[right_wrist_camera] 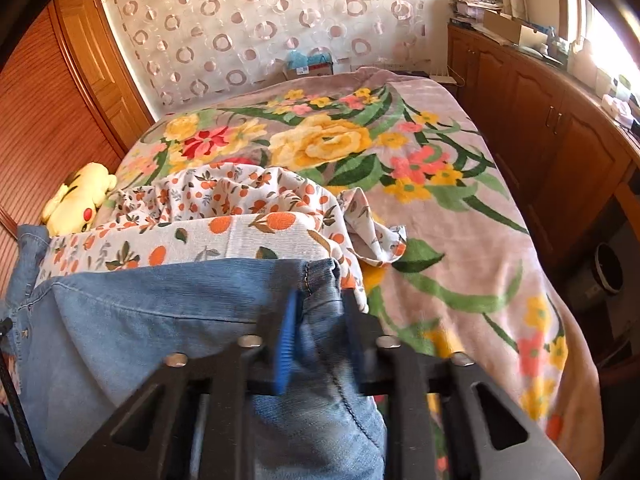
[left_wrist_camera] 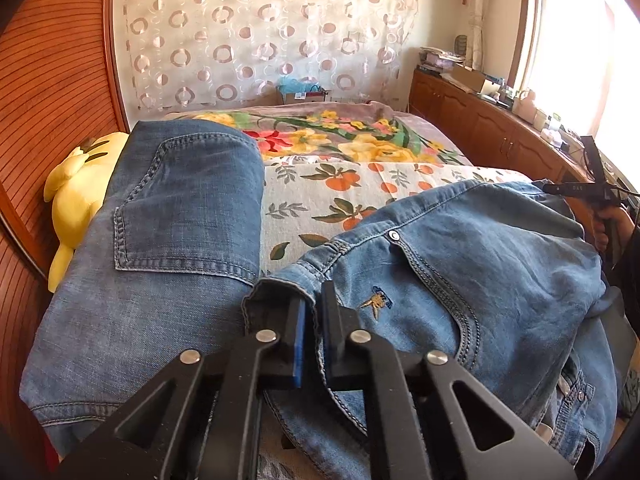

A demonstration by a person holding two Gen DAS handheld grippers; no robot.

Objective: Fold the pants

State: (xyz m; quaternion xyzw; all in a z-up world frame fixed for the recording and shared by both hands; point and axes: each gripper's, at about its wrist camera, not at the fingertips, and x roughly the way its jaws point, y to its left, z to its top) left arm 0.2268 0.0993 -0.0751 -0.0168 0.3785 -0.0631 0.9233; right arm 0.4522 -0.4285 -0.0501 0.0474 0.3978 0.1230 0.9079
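Note:
Light blue jeans [left_wrist_camera: 460, 264] lie crumpled on the bed, front pocket and rivet facing up. My left gripper [left_wrist_camera: 313, 308] is shut on a fold of their waistband edge at the near left. In the right wrist view the same jeans [right_wrist_camera: 160, 312] spread to the left, and my right gripper [right_wrist_camera: 320, 312] is shut on a bunched hem corner, with denim squeezed between the blue pads. The right gripper [left_wrist_camera: 592, 192] also shows far right in the left wrist view, held by a hand [left_wrist_camera: 612, 224].
A darker folded pair of jeans [left_wrist_camera: 180, 208] lies left of the light ones. Under them is an orange-print sheet [right_wrist_camera: 240, 224] on a floral blanket [right_wrist_camera: 420, 160]. A yellow plush toy [left_wrist_camera: 80, 184] sits by the wooden wardrobe [left_wrist_camera: 48, 80]. Wooden cabinets [right_wrist_camera: 540, 120] line the right side.

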